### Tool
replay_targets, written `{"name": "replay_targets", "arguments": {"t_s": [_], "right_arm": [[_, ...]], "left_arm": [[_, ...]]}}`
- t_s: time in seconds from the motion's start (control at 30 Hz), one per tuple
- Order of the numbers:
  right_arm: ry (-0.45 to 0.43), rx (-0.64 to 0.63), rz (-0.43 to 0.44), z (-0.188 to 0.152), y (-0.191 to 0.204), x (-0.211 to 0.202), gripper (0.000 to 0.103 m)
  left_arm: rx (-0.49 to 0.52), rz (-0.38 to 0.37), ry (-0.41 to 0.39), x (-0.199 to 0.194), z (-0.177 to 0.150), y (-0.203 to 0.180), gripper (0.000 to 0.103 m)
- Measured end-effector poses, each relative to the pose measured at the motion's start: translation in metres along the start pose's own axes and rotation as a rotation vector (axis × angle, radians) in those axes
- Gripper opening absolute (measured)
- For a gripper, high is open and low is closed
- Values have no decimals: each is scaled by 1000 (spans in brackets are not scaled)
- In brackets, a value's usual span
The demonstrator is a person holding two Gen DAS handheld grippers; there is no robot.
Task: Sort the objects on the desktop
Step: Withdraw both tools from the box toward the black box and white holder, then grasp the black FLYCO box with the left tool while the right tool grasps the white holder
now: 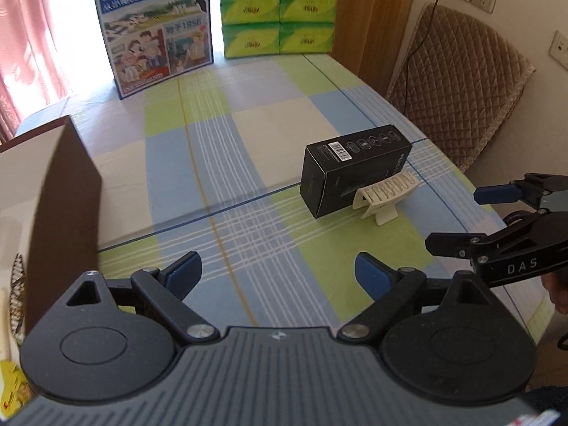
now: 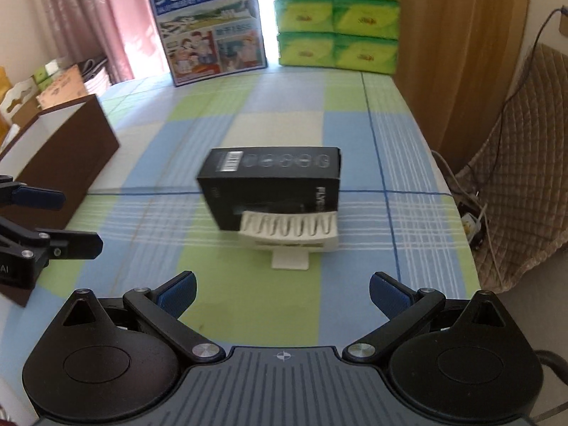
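Left gripper [image 1: 278, 271] jaws apart, empty. Right gripper [image 2: 282, 293] jaws apart, empty. Black carton [image 2: 273, 181] on checked tablecloth [image 2: 248, 309], cream rack [image 2: 289, 232] touching it; brown box [image 2: 67, 152] left.

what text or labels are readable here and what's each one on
"纯牛奶" – top of the milk carton
"1956" – lower panel of that carton
"DAS" – side of the right gripper
"FLY…" – side of the black box, rest blurred
Barcode digits on the black box and print on the green tissue packs: too small to read
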State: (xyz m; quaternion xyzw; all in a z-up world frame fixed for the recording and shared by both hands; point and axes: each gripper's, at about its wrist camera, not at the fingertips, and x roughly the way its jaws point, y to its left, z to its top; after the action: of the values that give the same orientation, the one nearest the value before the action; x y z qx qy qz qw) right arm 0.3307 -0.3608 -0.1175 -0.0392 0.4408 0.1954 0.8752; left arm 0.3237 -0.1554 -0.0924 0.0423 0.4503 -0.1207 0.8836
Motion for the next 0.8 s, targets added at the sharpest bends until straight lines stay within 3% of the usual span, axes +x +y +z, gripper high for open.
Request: {"name": "replay_targets", "arguments": {"t_s": [0.43, 0.6, 0.67, 0.8], "right_arm": [[8, -54, 4, 18, -2, 54, 100], [10, -53, 3, 21, -2, 67, 92], [16, -61, -9, 22, -2, 71, 83], [18, -85, -18, 20, -5, 72, 82]], "left_arm": [[50, -5, 65, 53, 27, -2, 91], [63, -2, 85, 63, 33, 0, 91], [68, -3, 95, 68, 35, 2, 91], [97, -13, 101, 73, 40, 0, 91]]}}
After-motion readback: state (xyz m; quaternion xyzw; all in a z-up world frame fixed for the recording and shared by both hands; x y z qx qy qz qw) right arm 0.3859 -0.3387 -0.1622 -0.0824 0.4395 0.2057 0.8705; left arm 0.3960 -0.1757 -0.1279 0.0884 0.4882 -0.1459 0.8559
